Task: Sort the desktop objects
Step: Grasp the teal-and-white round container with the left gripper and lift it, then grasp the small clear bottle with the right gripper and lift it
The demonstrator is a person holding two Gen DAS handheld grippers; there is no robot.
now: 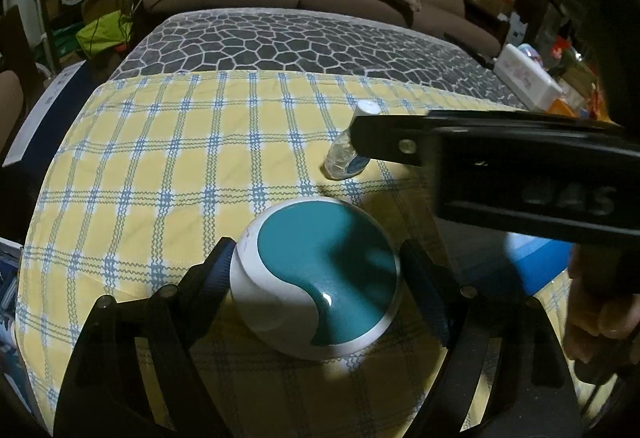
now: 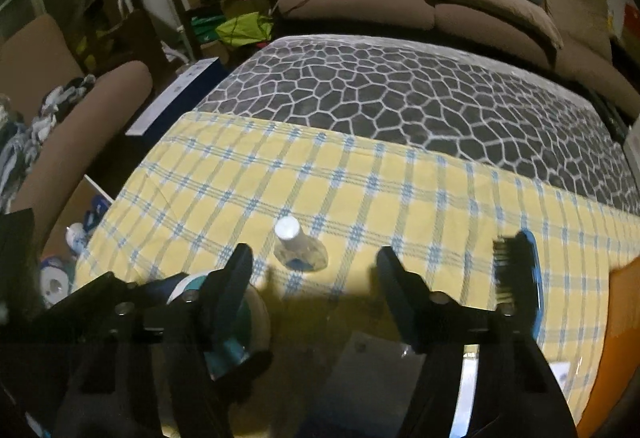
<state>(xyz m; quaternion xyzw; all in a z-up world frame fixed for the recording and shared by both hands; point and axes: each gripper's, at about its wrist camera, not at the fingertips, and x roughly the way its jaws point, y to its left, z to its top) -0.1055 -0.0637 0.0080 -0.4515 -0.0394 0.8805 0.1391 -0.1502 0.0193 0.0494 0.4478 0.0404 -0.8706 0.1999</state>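
My left gripper (image 1: pixel 316 274) brackets the teal-and-white ball (image 1: pixel 316 278), pads at its sides; firm grip I cannot tell. My right gripper (image 2: pixel 314 270) gapes empty, small clear bottle (image 2: pixel 298 248) at twelve o'clock. Pickup step; next, close, lift.

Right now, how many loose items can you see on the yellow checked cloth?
3. A teal-and-white ball between the left gripper's fingers, a small clear bottle mid-cloth, and a blue brush to the right. More may be hidden under the grippers.
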